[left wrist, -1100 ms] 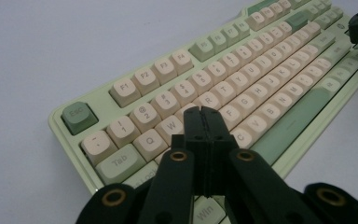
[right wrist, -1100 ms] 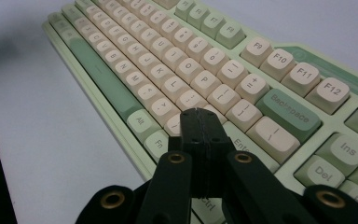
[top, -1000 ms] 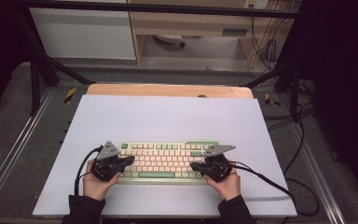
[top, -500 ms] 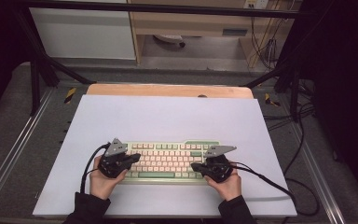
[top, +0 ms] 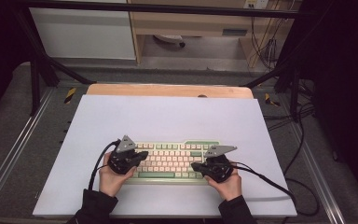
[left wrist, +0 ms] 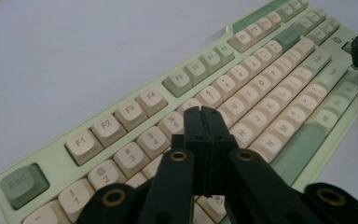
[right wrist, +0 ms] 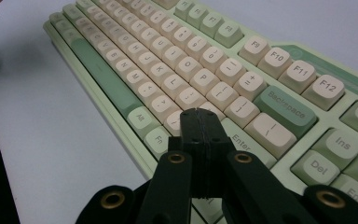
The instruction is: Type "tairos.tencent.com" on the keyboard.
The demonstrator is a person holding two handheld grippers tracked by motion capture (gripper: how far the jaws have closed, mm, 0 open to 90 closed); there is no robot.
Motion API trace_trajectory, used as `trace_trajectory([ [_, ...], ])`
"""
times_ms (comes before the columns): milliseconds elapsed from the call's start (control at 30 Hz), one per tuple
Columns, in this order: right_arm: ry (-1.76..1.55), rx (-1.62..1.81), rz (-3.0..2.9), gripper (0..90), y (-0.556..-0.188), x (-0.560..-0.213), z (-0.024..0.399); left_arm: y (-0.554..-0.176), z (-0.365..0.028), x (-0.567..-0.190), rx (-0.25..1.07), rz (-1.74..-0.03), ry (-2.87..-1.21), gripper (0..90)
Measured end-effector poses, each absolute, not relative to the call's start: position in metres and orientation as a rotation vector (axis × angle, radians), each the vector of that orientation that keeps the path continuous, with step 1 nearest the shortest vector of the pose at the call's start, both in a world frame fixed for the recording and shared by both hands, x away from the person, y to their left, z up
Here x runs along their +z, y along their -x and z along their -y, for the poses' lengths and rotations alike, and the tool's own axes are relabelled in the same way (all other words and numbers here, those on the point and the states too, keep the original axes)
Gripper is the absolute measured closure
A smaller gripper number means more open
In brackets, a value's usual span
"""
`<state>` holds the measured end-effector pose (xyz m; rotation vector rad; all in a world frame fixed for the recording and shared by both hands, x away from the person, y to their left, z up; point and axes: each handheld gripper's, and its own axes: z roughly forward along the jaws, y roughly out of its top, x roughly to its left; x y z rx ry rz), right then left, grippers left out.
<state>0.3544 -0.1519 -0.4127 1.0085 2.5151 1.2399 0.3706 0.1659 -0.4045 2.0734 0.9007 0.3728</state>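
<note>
A pale green keyboard [top: 172,161] with cream keys lies on the white table top, near the person's side. My left gripper [top: 141,155] is over the keyboard's left part, its jaws shut and empty. In the left gripper view its tips [left wrist: 204,115] hover above the keys just below the number row of the keyboard [left wrist: 261,79]. My right gripper [top: 195,167] is at the keyboard's right end, also shut with nothing held. In the right gripper view its tips [right wrist: 200,116] sit over the keys beside Enter on the keyboard [right wrist: 177,51].
The white table top [top: 168,116] has a wooden strip [top: 168,89] along its far edge. Black cables [top: 279,184] trail off to the right. Metal frame rails [top: 14,149] run along both sides, and cabinets stand beyond the table.
My left gripper has slid to the right, from the keyboard's left end to over its keys. The right gripper has stayed in place.
</note>
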Motion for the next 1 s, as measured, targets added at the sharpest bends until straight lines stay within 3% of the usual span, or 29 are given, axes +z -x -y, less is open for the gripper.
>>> trace_trajectory([
  [1000, -1.003, 1.239, -2.514, 90.0, -0.354, -0.413, 0.152, -0.381, -0.143, -0.426, 0.377, -0.91, -2.128, 90.0],
])
